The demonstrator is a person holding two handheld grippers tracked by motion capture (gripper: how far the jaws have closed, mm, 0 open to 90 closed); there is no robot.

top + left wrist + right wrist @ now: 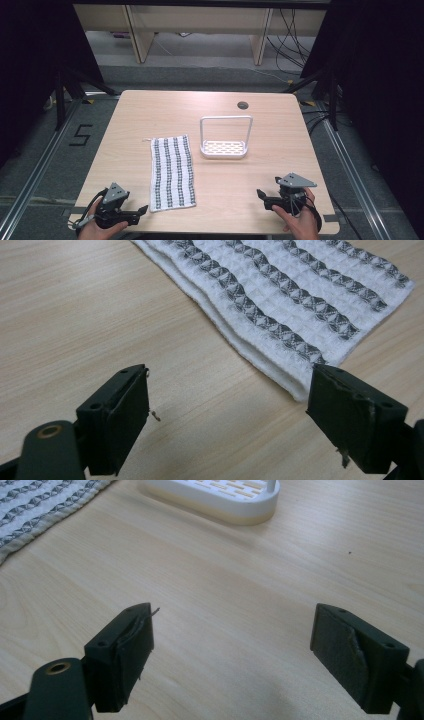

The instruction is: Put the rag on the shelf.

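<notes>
While the folded striped cloth (172,171) lies flat and untouched near the desk's (150,107) front edge, left of the middle, nothing in the work looks begun. Its long side runs from the front edge toward the back, and the near short end sits close to the front. The left tongs (141,212) rest at the desk's front left corner, just beside that near end; in the left gripper view the cloth's corner (300,315) lies ahead of the jaws, close to one of them but not between them, and the jaws stand wide apart with bare wood in the gap. The right tongs (261,196) wait near the front right corner, well apart from the cloth, likewise spread and holding nothing; the right gripper view shows plain desk between the jaws. Farther back, about mid-desk, stands a white rack (225,148) with a slotted tray and a tall hoop frame, empty as far as can be seen. Judging from this, the whole job remains: grasping the cloth, lifting it and, likely, bringing it to the rack.
</notes>
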